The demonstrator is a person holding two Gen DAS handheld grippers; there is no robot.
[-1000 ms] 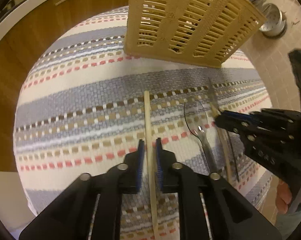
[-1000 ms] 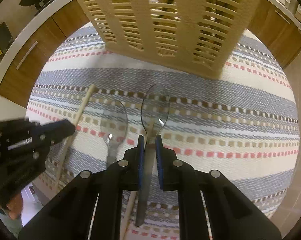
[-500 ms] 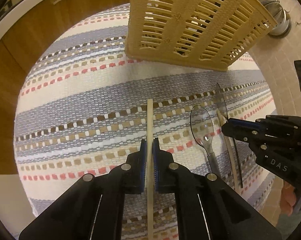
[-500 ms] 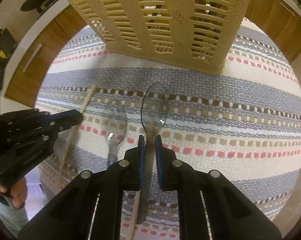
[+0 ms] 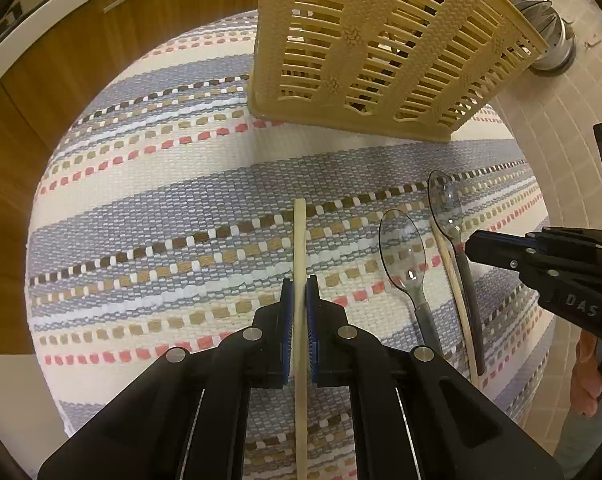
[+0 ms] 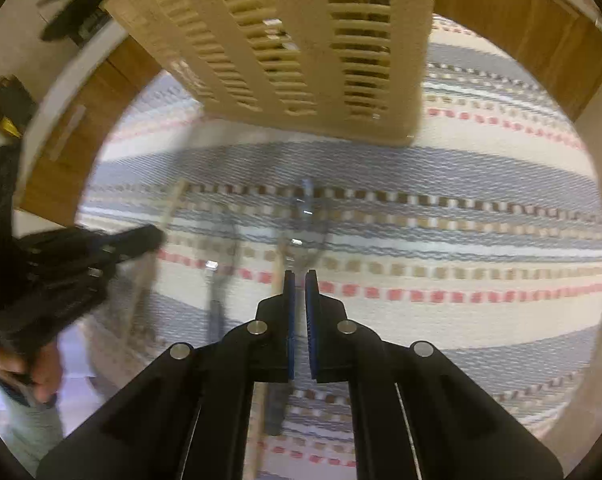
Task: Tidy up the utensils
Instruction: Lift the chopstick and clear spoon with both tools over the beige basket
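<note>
My left gripper (image 5: pixel 300 284) is shut on a pale wooden chopstick (image 5: pixel 300 240) that points toward the cream slatted basket (image 5: pixel 381 52). My right gripper (image 6: pixel 300 276) is shut on the handle of a clear plastic spoon (image 6: pixel 303 228); this view is blurred by motion. In the left wrist view the right gripper (image 5: pixel 471 246) holds that spoon (image 5: pixel 445 204) at the right, next to a second clear spoon (image 5: pixel 403 248) and another chopstick (image 5: pixel 455 296) lying on the striped mat (image 5: pixel 161 208). The second spoon (image 6: pixel 217 256) also shows in the right wrist view.
The basket (image 6: pixel 301 40) stands at the far side of the mat. Wooden cabinet fronts (image 5: pixel 61 64) lie beyond the mat's left. A metal bin (image 5: pixel 549 40) stands on the tiled floor at the far right. The person's hand (image 6: pixel 33 368) holds the left gripper.
The left gripper closed on the chopstick and lifted it slightly. The right gripper raised the spoon and is now moving, which blurs its view. The basket looks nearer.
</note>
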